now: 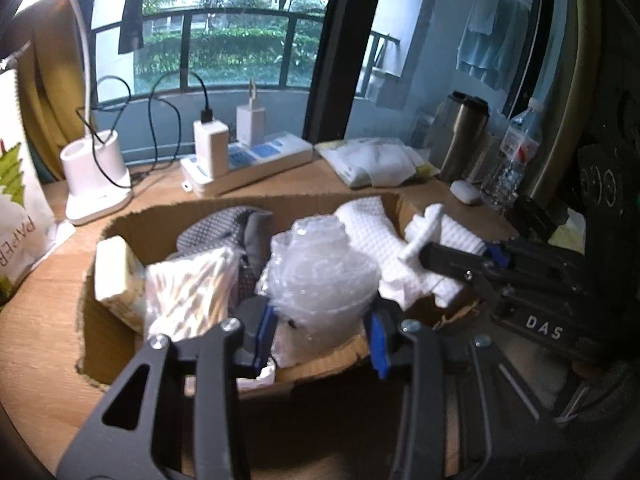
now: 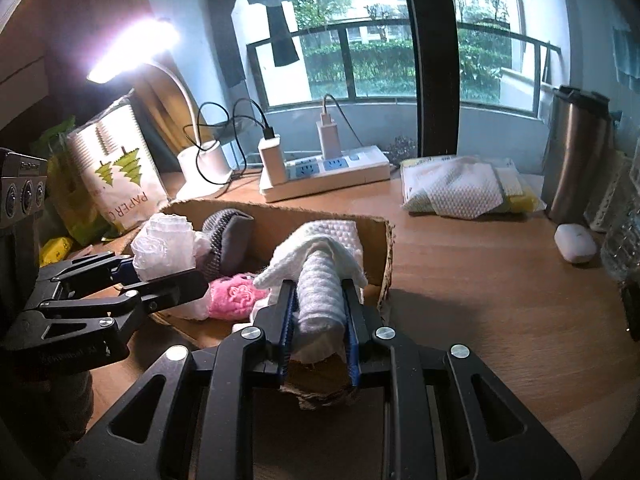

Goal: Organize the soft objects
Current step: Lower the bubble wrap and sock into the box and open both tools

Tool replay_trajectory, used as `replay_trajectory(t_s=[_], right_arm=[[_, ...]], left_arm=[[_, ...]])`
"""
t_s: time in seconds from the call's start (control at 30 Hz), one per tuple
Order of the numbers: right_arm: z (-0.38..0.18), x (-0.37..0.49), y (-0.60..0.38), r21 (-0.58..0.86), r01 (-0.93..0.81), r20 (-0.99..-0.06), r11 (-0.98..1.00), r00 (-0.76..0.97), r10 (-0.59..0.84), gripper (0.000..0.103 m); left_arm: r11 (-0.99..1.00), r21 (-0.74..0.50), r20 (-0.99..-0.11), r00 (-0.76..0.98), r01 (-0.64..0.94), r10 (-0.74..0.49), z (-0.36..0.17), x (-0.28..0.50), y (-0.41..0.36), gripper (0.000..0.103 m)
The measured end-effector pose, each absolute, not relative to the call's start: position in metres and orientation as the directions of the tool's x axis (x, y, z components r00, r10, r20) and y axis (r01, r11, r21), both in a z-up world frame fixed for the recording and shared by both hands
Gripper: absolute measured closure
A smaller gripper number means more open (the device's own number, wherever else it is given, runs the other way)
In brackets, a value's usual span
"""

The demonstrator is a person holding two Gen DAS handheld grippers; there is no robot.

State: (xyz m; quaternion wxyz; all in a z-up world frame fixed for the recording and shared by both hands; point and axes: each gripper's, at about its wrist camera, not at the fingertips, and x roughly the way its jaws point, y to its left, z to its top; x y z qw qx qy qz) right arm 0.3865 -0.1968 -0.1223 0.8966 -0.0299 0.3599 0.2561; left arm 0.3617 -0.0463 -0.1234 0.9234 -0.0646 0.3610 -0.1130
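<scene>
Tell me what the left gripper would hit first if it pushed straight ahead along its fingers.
The left gripper already holds the bubble wrap. Straight on, it would likely press that into the gray cloth, then the cardboard box's far wall; depth is uncertain.

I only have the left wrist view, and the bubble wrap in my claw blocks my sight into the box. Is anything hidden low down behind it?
Observer: Yes. A pink fuzzy item lies in the cardboard box, right beside the bubble wrap.
Operator: I see the right claw only from the side. Does it have the towel?
Observer: Yes. The right claw pinches the rolled white towel between both blue pads.
</scene>
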Motion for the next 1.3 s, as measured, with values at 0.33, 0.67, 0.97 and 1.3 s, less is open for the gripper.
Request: replay_trajectory(t_s=[0.33,0.67,0.97,1.3], right_arm=[[-0.133,0.39,-0.187,0.098,-0.496,-0.683,0.863,0.597,0.421,0.075],[-0.126,0.377,-0.179,0.077,-0.501,-0.693,0.862,0.594,0.408,0.049],[-0.117,0.362,-0.177,0.05,-0.483,-0.689,0.874,0.617,0.381,0.045],[-0.095,0.341,-0.173,0.031,-0.478,-0.655,0.878,0.654,0.378,0.043]], left_arm=[[0.967,-0.221,-0.706,0.662,0.131,-0.251,-0.145,0.376,-0.044,0.061],[0.97,-0.219,-0.69,0.686,0.108,-0.232,-0.131,0.363,-0.037,0.05],[0.97,-0.222,-0.659,0.717,0.102,-0.227,-0.113,0.341,-0.028,0.042],[0.968,-0.224,-0.627,0.745,0.109,-0.229,-0.095,0.316,-0.021,0.041]])
